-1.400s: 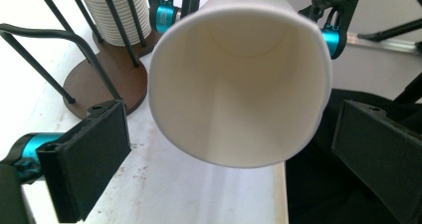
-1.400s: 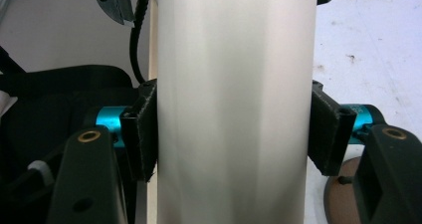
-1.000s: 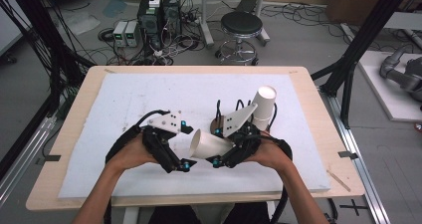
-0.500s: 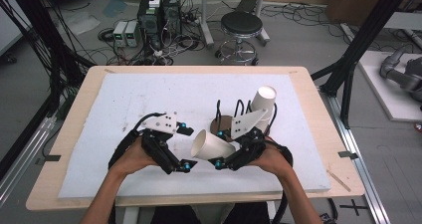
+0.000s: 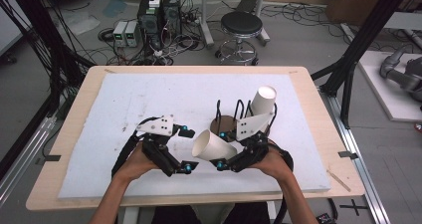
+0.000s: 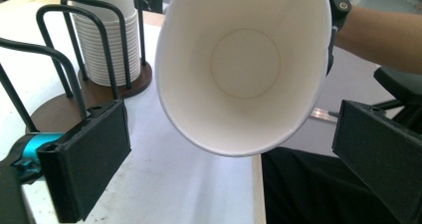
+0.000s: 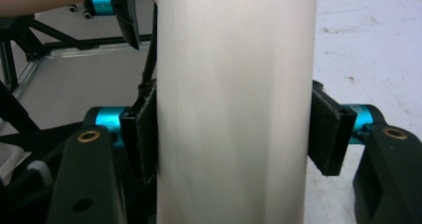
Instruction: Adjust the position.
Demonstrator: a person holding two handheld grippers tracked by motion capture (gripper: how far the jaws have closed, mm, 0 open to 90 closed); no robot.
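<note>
Where the tool (image 5: 222, 163) grips: white paper cup (image 5: 213, 145), tilted.

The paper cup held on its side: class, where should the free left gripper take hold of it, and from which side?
Probably the wall near the open rim. The paper cup lies sideways with its mouth toward the open left gripper, while the right gripper clamps its narrower end. Come from the mouth side, one jaw each side of the rim.

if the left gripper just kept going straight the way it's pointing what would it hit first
Most likely the open mouth of the paper cup that the right gripper holds: it sits straight ahead between the left gripper's open jaws. Depth is hard to judge.
</note>
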